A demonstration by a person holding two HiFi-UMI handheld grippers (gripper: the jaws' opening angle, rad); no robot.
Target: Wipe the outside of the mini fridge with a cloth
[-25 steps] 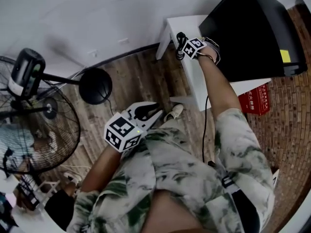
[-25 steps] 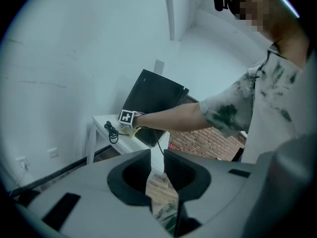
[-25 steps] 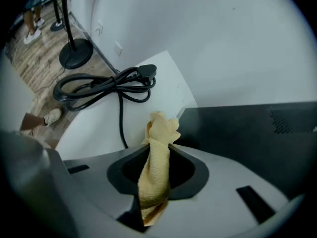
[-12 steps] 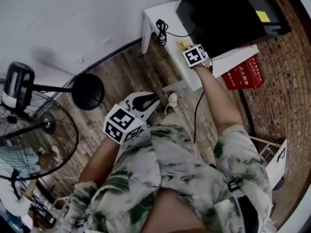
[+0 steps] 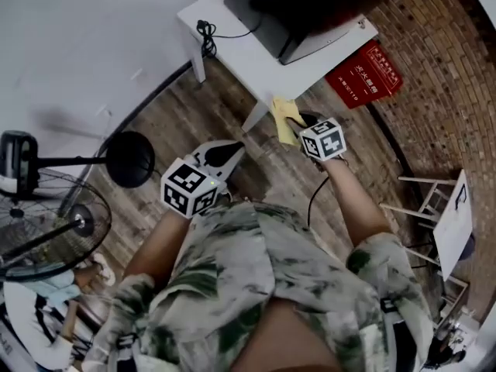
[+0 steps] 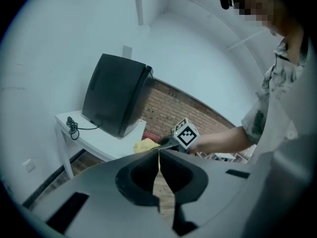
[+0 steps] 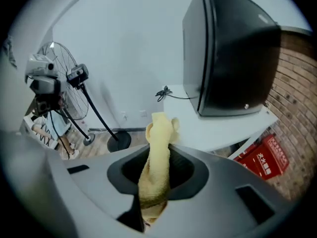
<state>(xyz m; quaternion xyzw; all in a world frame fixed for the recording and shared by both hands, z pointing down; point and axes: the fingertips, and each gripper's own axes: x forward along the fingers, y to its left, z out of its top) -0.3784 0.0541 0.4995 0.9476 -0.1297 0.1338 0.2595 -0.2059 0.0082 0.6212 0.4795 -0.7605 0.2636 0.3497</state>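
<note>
A: Right gripper [image 5: 298,124]: jaws clamped on the yellow cloth [image 5: 283,119], just off the white table's [image 5: 232,49] front edge. Left gripper [image 5: 235,149]: jaws together, empty.
B: Mini fridge [image 5: 298,6]?
A: Black, on that table, apart from the cloth.
B: Risk?
A: The cloth is bunched narrow, so hard wiping could tug it loose.
B: Change?
A: Half a second ago the right gripper was at the fridge; now it is withdrawn.

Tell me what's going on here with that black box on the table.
A person holds a gripper in each hand. The right gripper is shut on a yellow terry cloth, held short of the black mini fridge on the white table, not touching it. The left gripper is shut and empty, close to the person's body.
</note>
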